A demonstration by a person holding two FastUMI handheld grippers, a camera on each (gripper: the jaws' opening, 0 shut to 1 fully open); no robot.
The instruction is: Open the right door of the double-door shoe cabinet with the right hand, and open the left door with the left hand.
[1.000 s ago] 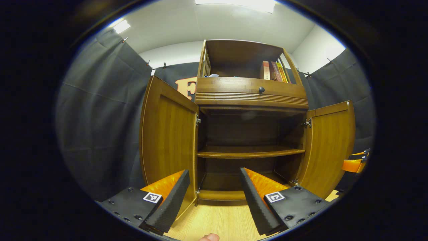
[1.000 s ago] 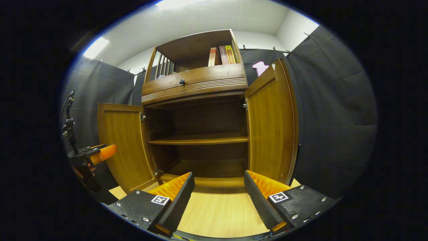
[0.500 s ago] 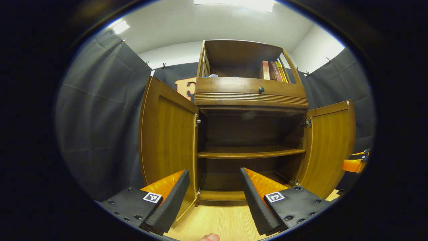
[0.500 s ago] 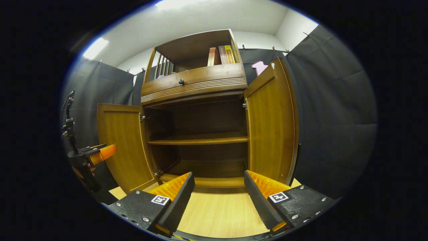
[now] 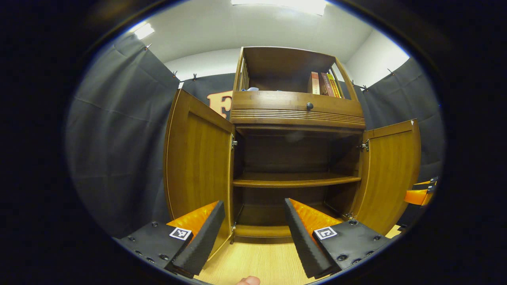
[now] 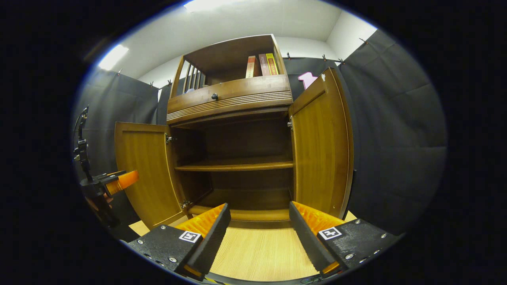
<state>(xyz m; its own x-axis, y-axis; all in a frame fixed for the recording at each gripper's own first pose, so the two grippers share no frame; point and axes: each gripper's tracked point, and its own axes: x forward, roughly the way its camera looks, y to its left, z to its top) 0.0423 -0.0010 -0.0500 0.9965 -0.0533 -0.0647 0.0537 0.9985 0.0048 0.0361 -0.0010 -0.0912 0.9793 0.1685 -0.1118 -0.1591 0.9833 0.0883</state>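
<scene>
2 doors are standing swung wide, the left door and right door both clear of the shoe cabinet, so the task is looking finished. Left tongs and right tongs are hanging apart, empty, facing open floor between door edges.

Books on cabinet top, L door & R door flanking
</scene>
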